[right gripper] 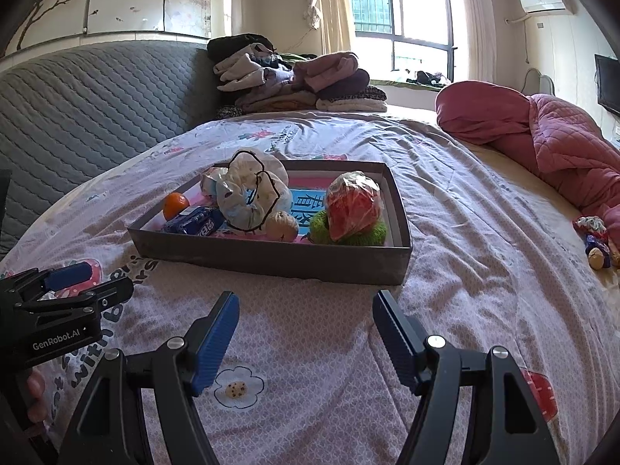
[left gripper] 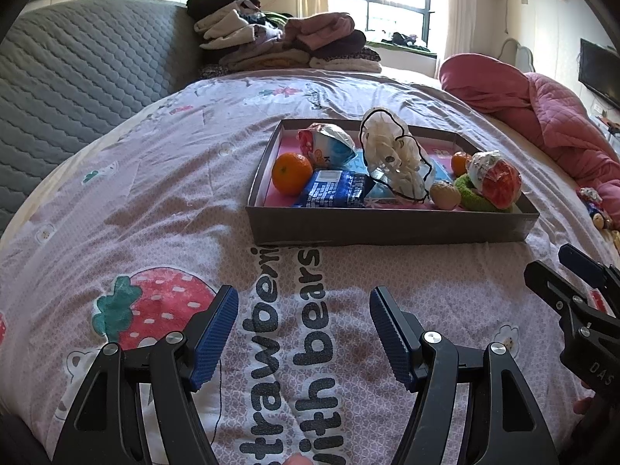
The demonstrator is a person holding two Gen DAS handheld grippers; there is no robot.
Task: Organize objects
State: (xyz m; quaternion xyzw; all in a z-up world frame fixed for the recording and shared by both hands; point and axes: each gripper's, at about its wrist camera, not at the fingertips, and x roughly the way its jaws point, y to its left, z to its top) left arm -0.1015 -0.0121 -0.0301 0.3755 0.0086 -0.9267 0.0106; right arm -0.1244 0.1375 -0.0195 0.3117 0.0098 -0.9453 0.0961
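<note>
- Grey cardboard box (left gripper: 387, 228) sits on the bed (left gripper: 155, 193), on the pink strawberry-print cover, ahead of both grippers.
- Inside the box: orange (left gripper: 291, 173) at left, blue snack packet (left gripper: 335, 190) touching it, white bag with black trim (left gripper: 395, 159) mid-box, walnut (left gripper: 445, 195), wrapped red apple (left gripper: 498, 180) resting on a green knitted piece (left gripper: 474, 195).
- Left gripper (left gripper: 304, 331): fingers spread wide, nothing between them, above the cover.
- Right gripper (right gripper: 306, 333): fingers likewise wide apart, empty, near the box's front wall.
- Small wrapped items (right gripper: 595, 240) lie well apart at the right, beside the red quilt (right gripper: 542, 131).
</note>
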